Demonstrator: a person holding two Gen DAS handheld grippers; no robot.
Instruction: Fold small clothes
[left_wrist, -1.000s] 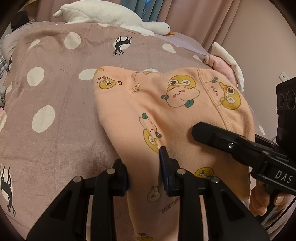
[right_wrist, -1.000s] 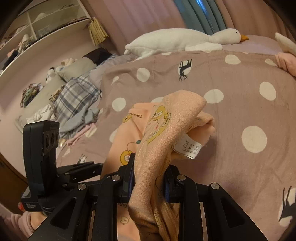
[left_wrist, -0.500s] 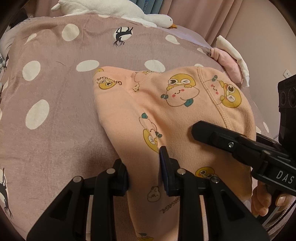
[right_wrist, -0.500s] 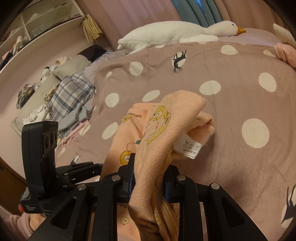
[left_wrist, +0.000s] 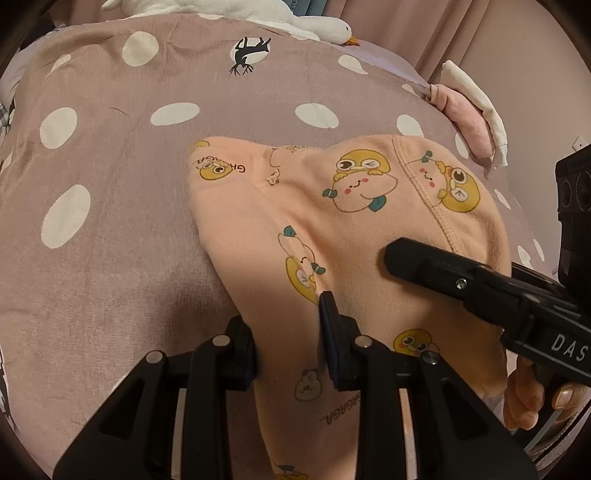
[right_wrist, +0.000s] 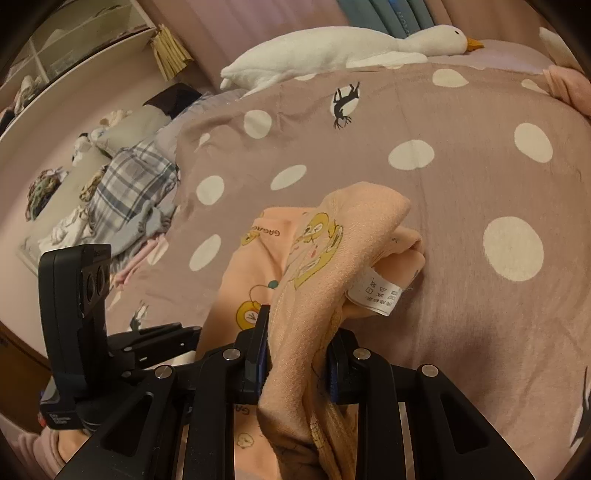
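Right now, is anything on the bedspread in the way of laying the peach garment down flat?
Nothing visible. Both grippers, left and right, are clamped on the peach garment. The dotted bedspread around it is bare; the plush goose and pink clothes lie at the far edge.

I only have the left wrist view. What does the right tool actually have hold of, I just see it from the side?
Observer: The right tool is shut on a bunched fold of the peach garment, which rises up between its fingers.
Operator: Anything showing on that fold?
Observer: A white care label hangs from its inner side, to the right of the tool.
Operator: What's off to the left of the bed?
Observer: A heap of clothes, with a plaid piece on top, lies past the edge of the spotted blanket.
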